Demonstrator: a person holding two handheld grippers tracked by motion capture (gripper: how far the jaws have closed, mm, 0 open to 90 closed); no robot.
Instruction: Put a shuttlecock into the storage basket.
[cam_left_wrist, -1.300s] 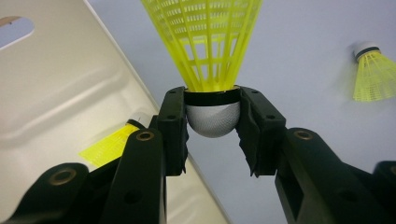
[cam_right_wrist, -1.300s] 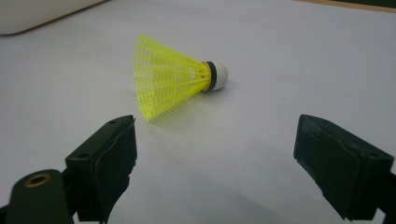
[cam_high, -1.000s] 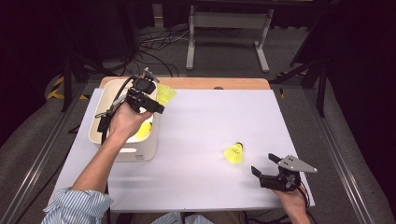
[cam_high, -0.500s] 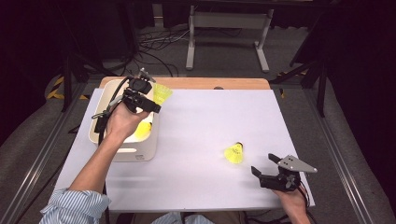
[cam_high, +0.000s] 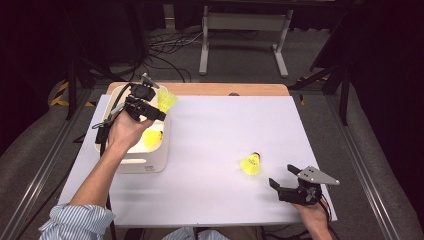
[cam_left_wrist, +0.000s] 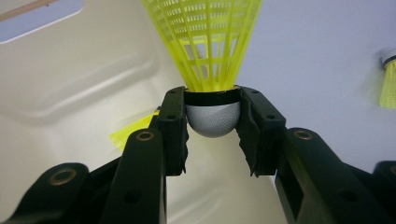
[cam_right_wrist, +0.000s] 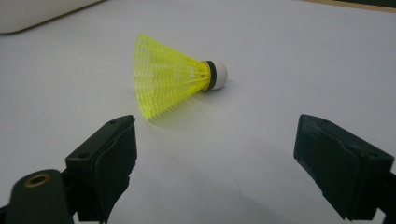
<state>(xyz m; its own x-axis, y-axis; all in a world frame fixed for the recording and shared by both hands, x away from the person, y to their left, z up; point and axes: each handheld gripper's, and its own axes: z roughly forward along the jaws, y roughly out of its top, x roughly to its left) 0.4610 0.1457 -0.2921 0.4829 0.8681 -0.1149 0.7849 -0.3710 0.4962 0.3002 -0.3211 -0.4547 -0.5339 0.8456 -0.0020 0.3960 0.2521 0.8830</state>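
Nearest me, my right hand-held gripper (cam_high: 284, 177) rests on the counter (cam_high: 215, 130) with its jaws wide apart and nothing between them; a yellow shuttlecock (cam_high: 251, 164) lies on its side just beyond it, cork pointing away from the white bin (cam_high: 150, 162). Farther off, my left hand-held gripper (cam_left_wrist: 212, 116) is clamped on a second shuttlecock (cam_left_wrist: 210, 51) by its grey cork, above the bin. A third shuttlecock (cam_high: 151, 138) lies inside that bin.

Lab-like recording space: black curtains (cam_high: 380, 60), loose floor cables (cam_high: 167, 47), metal stand (cam_high: 245, 25), white work surface (cam_high: 210, 190).
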